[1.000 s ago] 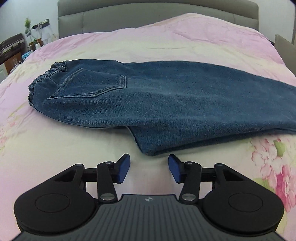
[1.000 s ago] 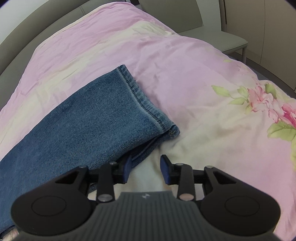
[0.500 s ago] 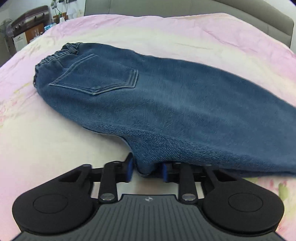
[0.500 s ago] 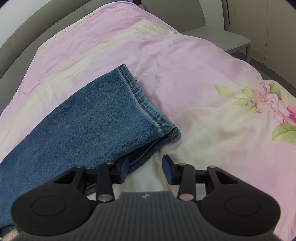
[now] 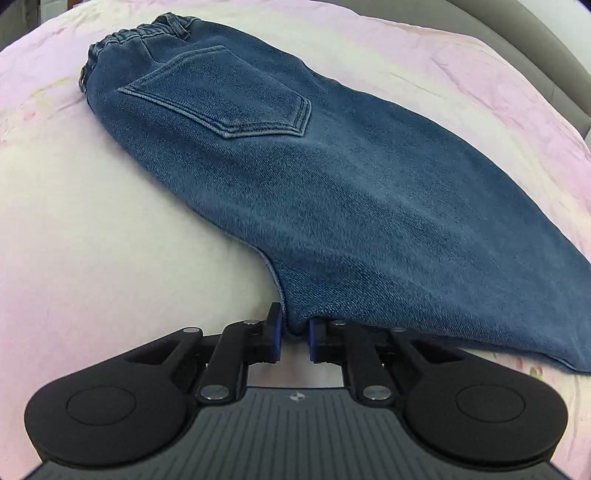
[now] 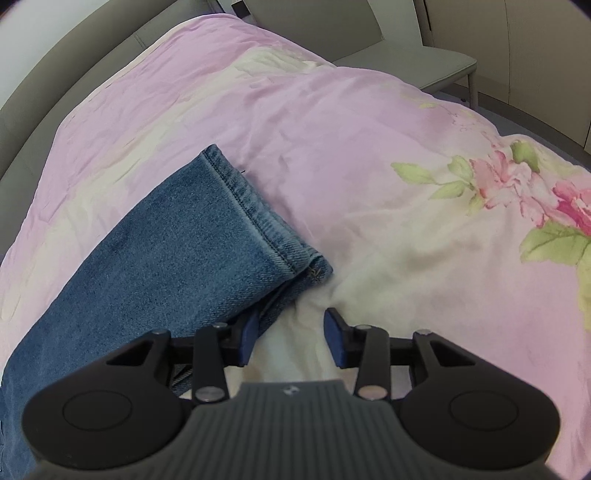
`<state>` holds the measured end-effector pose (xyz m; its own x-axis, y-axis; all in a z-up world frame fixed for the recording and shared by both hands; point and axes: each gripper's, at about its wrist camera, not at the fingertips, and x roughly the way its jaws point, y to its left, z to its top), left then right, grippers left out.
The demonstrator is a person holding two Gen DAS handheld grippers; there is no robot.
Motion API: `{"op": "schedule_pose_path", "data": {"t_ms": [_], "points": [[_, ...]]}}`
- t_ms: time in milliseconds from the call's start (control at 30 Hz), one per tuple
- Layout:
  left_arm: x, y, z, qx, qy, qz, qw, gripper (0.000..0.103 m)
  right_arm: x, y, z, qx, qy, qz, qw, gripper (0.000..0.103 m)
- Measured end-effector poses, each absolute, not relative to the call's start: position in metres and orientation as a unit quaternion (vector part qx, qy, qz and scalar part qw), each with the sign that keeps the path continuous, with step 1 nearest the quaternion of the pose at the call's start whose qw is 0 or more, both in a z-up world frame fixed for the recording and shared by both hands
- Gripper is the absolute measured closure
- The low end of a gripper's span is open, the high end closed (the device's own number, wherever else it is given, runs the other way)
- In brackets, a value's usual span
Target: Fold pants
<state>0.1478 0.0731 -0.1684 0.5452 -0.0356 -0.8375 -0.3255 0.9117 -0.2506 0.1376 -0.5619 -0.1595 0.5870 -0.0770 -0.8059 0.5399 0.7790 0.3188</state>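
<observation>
Blue denim pants [image 5: 332, 184] lie folded lengthwise on the bed, back pocket up, elastic waistband [image 5: 136, 33] at the far left. My left gripper [image 5: 295, 334] is shut on the crotch corner of the pants at their near edge. In the right wrist view the leg hems [image 6: 258, 221] lie stacked on the bedspread. My right gripper [image 6: 291, 341] is open, just short of the hem's near corner, its left fingertip [image 6: 249, 334] touching the lower leg's edge.
The bed has a pink floral bedspread [image 6: 406, 166]. A grey padded headboard [image 5: 535, 48] runs behind it. A grey chair [image 6: 406, 51] stands beyond the bed's far side, near cupboard doors.
My left gripper has moved forward and shut on the crotch corner of the pants, and the fabric there has lifted slightly. My right gripper stays open and has edged closer to the hems.
</observation>
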Motion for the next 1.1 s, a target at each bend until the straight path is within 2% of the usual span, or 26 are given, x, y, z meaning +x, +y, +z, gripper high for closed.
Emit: {"op": "schedule_pose_path", "data": {"t_ms": [33, 67, 100, 267, 433, 667, 700, 833, 900, 967, 1033, 1067, 1100], "points": [[0.145, 0.075, -0.166, -0.193, 0.474, 0.079, 0.856, 0.088, 0.138, -0.561, -0.159, 0.27, 0.419, -0.178, 0.848, 0.066], [0.142, 0.077, -0.163, -0.189, 0.48, 0.075, 0.853, 0.1, 0.138, -0.561, -0.158, 0.263, 0.422, -0.174, 0.85, 0.066], [0.139, 0.078, -0.162, -0.173, 0.497, 0.089, 0.846, 0.103, 0.139, -0.56, -0.158, 0.258, 0.424, -0.17, 0.851, 0.066], [0.12, 0.09, -0.13, -0.18, 0.459, 0.057, 0.868, 0.103, 0.139, -0.561, -0.157, 0.259, 0.423, -0.157, 0.854, 0.066], [0.145, 0.087, -0.093, -0.169, 0.411, 0.025, 0.895, 0.103, 0.136, -0.565, -0.155, 0.294, 0.408, -0.154, 0.85, 0.066], [0.197, 0.06, -0.126, -0.083, 0.476, 0.011, 0.875, 0.101, 0.133, -0.581, -0.162, 0.367, 0.387, -0.173, 0.828, 0.066], [0.204, 0.061, -0.134, -0.078, 0.489, 0.014, 0.869, 0.097, 0.134, -0.584, -0.164, 0.379, 0.381, -0.173, 0.825, 0.066], [0.218, 0.06, -0.148, -0.066, 0.512, 0.02, 0.856, 0.097, 0.129, -0.589, -0.158, 0.404, 0.374, -0.177, 0.815, 0.066], [0.221, 0.048, -0.147, -0.015, 0.514, 0.028, 0.857, 0.097, 0.118, -0.591, -0.149, 0.405, 0.364, -0.188, 0.817, 0.064], [0.22, 0.027, -0.145, 0.08, 0.504, 0.061, 0.858, 0.097, 0.108, -0.597, -0.143, 0.413, 0.353, -0.183, 0.819, 0.064], [0.217, 0.0, -0.147, 0.207, 0.479, 0.13, 0.843, 0.097, 0.105, -0.605, -0.142, 0.428, 0.35, -0.171, 0.816, 0.057], [0.215, -0.009, -0.147, 0.241, 0.466, 0.14, 0.84, 0.097, 0.105, -0.607, -0.144, 0.437, 0.349, -0.164, 0.813, 0.052], [0.213, -0.014, -0.141, 0.236, 0.456, 0.121, 0.849, 0.097, 0.107, -0.609, -0.147, 0.444, 0.349, -0.158, 0.81, 0.051]]}}
